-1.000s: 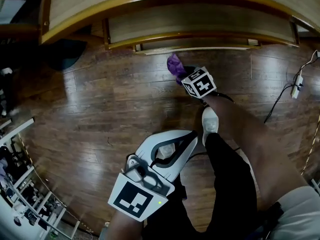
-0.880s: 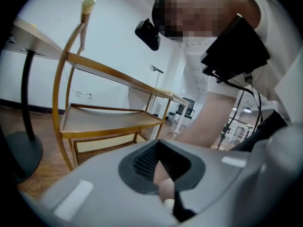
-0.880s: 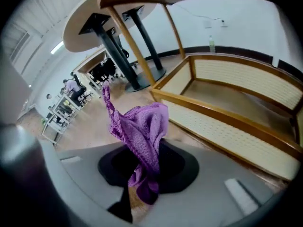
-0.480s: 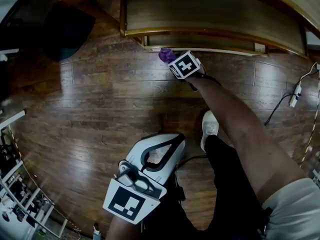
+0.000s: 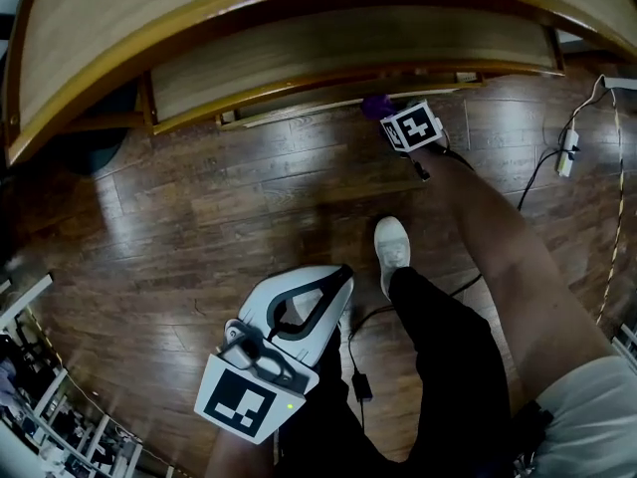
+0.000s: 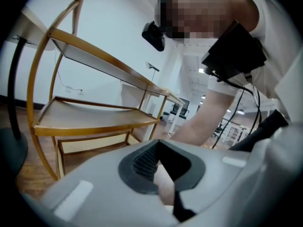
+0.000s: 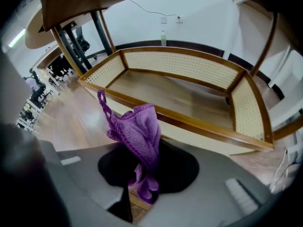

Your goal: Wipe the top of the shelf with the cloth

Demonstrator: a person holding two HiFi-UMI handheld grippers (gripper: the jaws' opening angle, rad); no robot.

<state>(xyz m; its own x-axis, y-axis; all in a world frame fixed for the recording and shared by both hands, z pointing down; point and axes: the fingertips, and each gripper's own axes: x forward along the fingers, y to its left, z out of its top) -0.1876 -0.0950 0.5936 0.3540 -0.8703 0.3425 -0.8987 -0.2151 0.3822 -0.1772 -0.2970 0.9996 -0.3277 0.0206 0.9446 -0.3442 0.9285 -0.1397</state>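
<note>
My right gripper (image 5: 390, 116) is clamped on the purple cloth (image 5: 376, 106), and in the right gripper view the cloth (image 7: 137, 131) stands up out of the closed jaws in a bunched fold, with a thin looped edge sticking up at its left. I hold it low, just in front of the bottom tier (image 7: 189, 98) of the shelf (image 5: 299, 53), the tier with cane side walls and a wooden floor. The cloth is not touching any board that I can see, and the shelf's top board (image 5: 119, 23) lies well apart from it. My right arm reaches forward over the wooden floor (image 5: 199, 217), past my white shoe (image 5: 392, 247). My left gripper (image 5: 336, 285) hangs back near my leg, its jaws brought together with nothing between them. In its own view the shelf (image 6: 90, 117) shows off to the left, with its brass-coloured frame and curved boards. A power strip (image 5: 568, 152) on a cable lies on the floor at the far right.
</note>
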